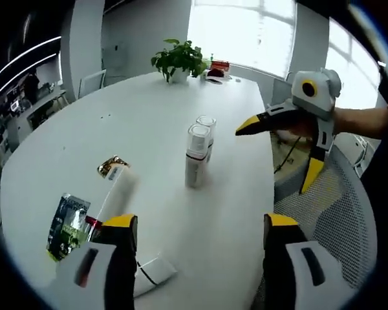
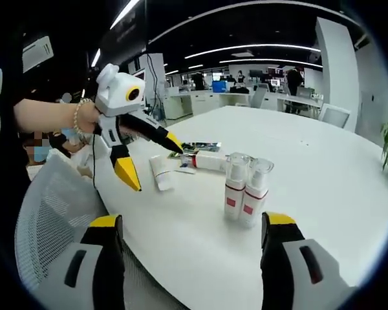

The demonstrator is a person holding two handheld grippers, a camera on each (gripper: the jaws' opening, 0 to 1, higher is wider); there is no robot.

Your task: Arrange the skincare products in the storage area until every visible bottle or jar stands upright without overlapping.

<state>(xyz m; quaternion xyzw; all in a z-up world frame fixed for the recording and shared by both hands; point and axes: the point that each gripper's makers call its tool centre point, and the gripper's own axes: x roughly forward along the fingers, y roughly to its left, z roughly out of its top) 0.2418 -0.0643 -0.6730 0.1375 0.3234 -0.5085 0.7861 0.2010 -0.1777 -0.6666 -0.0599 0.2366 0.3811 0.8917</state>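
Two clear-capped white pump bottles with red labels stand upright and close together mid-table, one nearer [image 1: 196, 157], one behind [image 1: 207, 131]; they also show side by side [image 2: 235, 187] [image 2: 255, 192]. A white tube with a gold end [image 1: 116, 187] [image 2: 210, 161] lies flat. A smaller white tube [image 1: 152, 274] [image 2: 160, 173] lies near the table edge, and a green-black sachet [image 1: 68, 223] [image 2: 200, 147] lies flat beside them. My left gripper [image 1: 200, 223] [image 2: 152, 160] is open above the lying tubes. My right gripper [image 2: 193, 219] [image 1: 280, 150] is open, short of the bottles, holding nothing.
The round white table [image 1: 136, 116] has a potted plant [image 1: 179, 59] and small red items [image 1: 220, 64] at its far side. A grey mesh chair [image 1: 336, 206] [image 2: 52, 213] stands against the near edge. Office desks and people fill the background.
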